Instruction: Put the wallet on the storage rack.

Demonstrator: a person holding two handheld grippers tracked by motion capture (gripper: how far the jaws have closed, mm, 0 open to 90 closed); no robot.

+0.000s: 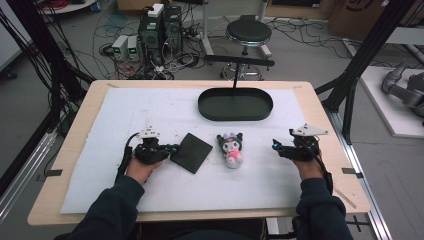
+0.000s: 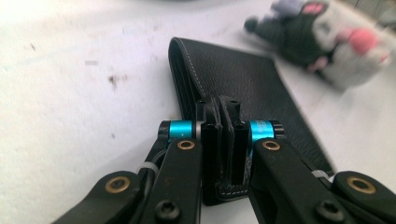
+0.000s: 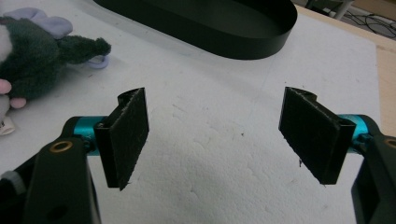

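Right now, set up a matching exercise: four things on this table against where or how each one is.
Things:
1. left tool
2. right tool
3. plush toy
4. black oval tray

States:
A. at the far side of the white mat
B. wide open over bare mat
C. lying between the two hands
D. shut on the black wallet's edge

Pairs: 1-D, 2-B, 3-C, 4-A

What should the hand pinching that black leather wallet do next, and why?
Probably lift the wallet a little off the white mat. The left gripper is already shut on its edge, while the rest still lies flat. The black oval tray beyond looks like a likely place for it. The right gripper is open, over bare mat beside the plush toy.
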